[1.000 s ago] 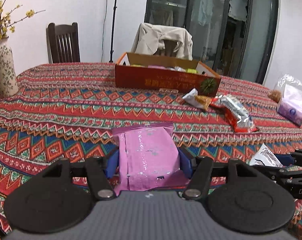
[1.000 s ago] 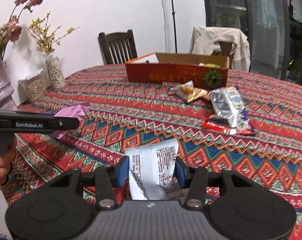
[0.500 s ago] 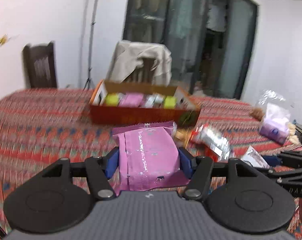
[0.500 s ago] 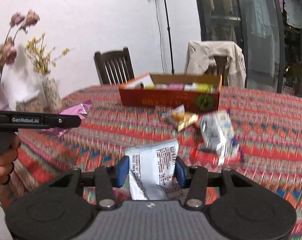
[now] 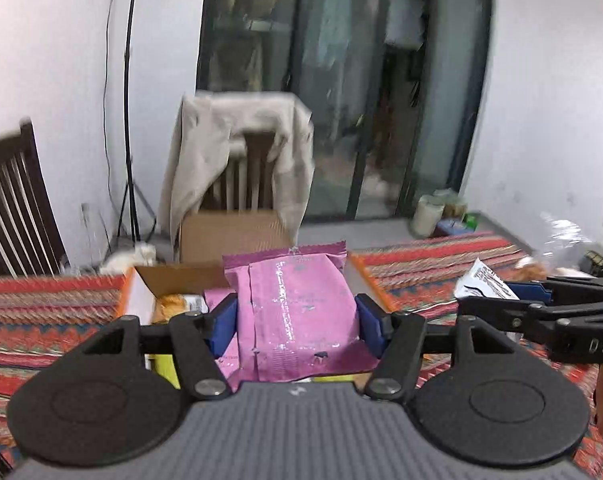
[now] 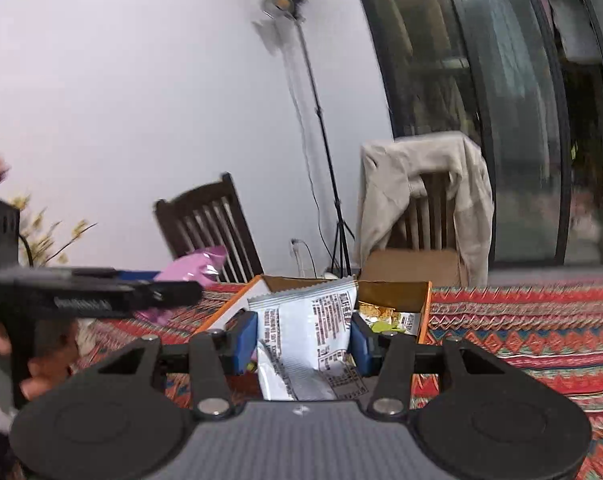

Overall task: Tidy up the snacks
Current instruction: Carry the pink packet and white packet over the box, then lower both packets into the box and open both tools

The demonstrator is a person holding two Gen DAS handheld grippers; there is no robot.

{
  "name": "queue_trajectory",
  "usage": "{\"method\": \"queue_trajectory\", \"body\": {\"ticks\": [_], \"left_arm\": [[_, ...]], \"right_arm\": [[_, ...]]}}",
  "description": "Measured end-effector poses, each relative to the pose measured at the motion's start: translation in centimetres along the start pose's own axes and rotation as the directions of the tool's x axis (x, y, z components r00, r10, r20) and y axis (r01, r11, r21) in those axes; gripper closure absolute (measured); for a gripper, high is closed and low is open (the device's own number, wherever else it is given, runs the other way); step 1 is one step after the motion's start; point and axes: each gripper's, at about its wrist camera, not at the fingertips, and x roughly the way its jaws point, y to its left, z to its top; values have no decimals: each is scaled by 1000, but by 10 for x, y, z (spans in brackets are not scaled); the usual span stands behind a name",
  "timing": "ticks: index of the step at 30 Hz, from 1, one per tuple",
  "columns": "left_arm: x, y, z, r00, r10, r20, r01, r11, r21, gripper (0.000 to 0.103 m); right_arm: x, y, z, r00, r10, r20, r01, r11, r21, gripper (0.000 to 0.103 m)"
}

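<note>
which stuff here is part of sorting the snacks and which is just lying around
Part of the job: pink snack pack in the left gripper; white snack pack in the right gripper; orange snack box.

Just lying about: draped jacket, dark chair, light stand.

Pink glossy snack pkt (image 5: 297,312) w/ darker magenta top seam, clamped betw. blue pads (image 5: 368,330) of black left gripper (image 5: 297,326). White-silver pkt (image 6: 307,344) w/ black print sits in black right gripper (image 6: 304,342), blue pads too. Box (image 6: 423,312): orange outside, brown cardboard inside; yellow-green and orange wrappers in it. Tablecloth (image 6: 521,328) round the box: red, blue, orange zigzag stripes. Behind the box, beige jacket (image 5: 221,152) over a dark brown chair (image 6: 209,228); wall white.
</note>
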Motion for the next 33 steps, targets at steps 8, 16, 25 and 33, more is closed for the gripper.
{"method": "queue_trajectory", "body": {"ticks": [8,16,25,33], "left_arm": [[132,27,-25,988,-32,-149,10,990,-144,40],[156,32,-52,976,-47,-211,15,989,-149,29],[111,33,-44,988,4,-155,-15,997,-70,24],[6,35,-48,995,61,-80,-64,997,-34,16]], "right_arm": [[139,-35,-38,978,-134,-160,140,990,26,55],[175,-31,-64,962,-229,-149,215,971,-103,53],[159,-19,-65,966,-212,-146,194,973,-126,34],[72,14,-40,983,-172,-63,163,980,-117,17]]}}
